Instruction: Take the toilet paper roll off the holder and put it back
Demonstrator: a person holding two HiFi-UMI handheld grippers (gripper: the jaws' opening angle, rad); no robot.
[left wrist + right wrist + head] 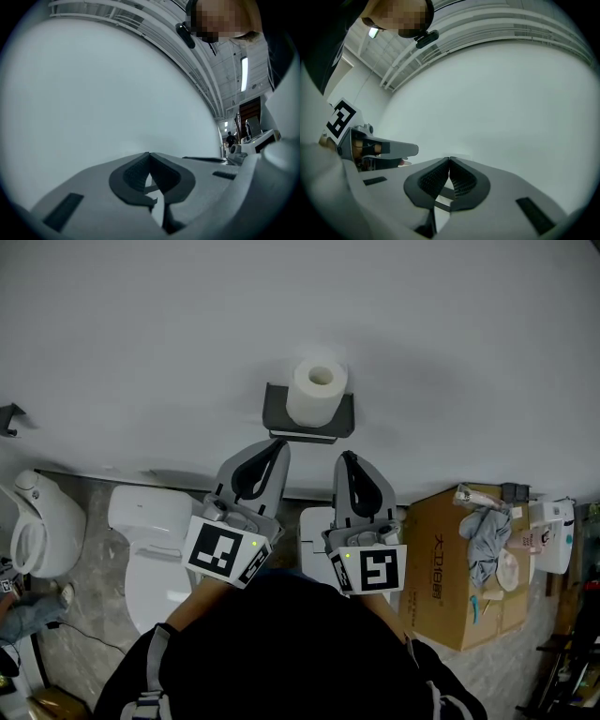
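Note:
A white toilet paper roll [317, 390] stands on end on a dark grey wall holder [275, 414] fixed to the pale wall. My left gripper [278, 444] is below and left of the holder, its jaws shut with nothing between them. My right gripper [348, 457] is beside it, below the holder's right end, also shut and empty. Both point toward the wall, a short gap away from the holder. In the left gripper view the gripper [149, 154] faces bare wall; the right gripper [449, 159] in its own view faces bare wall too, with the left gripper [401, 149] seen alongside.
A white toilet [155, 540] sits on the floor at lower left, a second white fixture [37, 521] at far left. A cardboard box [459, 568] with cloths and clutter on top stands at right. The person's dark torso [291, 652] fills the bottom.

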